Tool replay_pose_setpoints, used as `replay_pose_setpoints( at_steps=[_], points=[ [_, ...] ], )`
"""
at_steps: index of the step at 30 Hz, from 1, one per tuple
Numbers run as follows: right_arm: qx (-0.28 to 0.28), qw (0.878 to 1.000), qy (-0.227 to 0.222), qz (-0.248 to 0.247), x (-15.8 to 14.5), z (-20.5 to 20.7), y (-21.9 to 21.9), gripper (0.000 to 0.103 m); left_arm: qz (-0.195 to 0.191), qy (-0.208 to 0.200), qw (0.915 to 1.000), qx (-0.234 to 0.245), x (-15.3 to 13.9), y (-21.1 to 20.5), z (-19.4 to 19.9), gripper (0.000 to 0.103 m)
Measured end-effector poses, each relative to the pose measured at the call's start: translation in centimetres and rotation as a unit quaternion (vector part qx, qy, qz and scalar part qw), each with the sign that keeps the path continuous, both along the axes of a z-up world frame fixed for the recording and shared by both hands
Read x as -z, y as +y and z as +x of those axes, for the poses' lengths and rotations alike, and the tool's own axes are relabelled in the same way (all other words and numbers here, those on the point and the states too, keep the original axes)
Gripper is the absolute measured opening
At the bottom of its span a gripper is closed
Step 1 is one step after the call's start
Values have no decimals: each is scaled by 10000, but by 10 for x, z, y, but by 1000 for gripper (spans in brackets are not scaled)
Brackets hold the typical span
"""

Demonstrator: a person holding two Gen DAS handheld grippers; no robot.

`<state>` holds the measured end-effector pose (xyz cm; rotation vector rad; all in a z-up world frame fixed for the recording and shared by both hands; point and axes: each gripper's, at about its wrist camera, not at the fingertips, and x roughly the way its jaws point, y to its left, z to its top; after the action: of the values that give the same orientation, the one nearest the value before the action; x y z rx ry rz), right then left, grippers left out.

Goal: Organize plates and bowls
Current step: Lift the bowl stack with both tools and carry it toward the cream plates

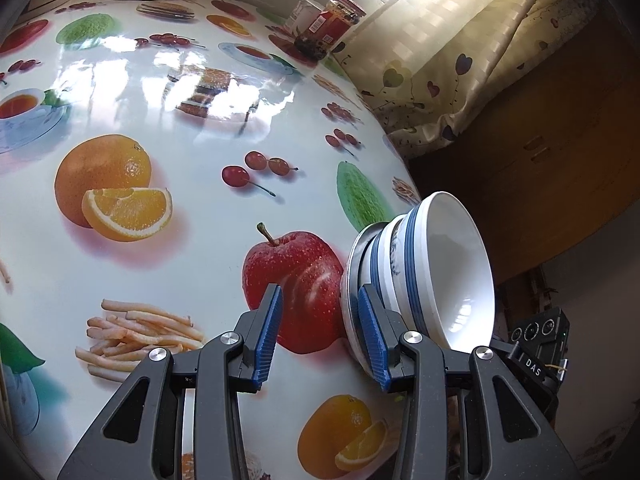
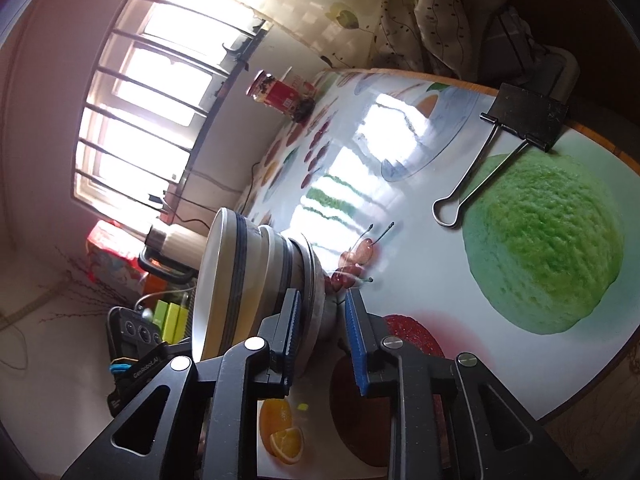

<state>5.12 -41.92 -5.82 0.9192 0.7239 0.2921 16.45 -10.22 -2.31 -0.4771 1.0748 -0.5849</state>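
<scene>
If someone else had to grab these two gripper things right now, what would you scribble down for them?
Left gripper: open, its right finger alongside the stack's bottom plate, holding nothing.
Right gripper: open, fingers either side of that plate's rim, not clamped.
Stack: blue-banded bowls nested on plates, sitting on the fruit-print table near its edge.
Done: the dishes seen are stacked.
Left: close on the rim if the stack must move; its destination is not visible.

White letters "DAS" stand on the black camera unit (image 1: 538,354) just right of the left tool's fingers. Left of the right tool's fingers, a black housing (image 2: 138,364) reads what looks like "GenRobot.AI" (small, tilted).
</scene>
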Motion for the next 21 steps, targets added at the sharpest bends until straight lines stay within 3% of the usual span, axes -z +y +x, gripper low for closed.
replay_pose_setpoints(
  at_steps=[13,21],
  points=[
    [-124,9991,-83,385,7,2,-5,18,-141,56,9999,-35,3,2,6,40],
    [-109,9989,-94,448,9,3,-6,18,-161,-24,9999,18,-1,-1,4,31]
  ],
)
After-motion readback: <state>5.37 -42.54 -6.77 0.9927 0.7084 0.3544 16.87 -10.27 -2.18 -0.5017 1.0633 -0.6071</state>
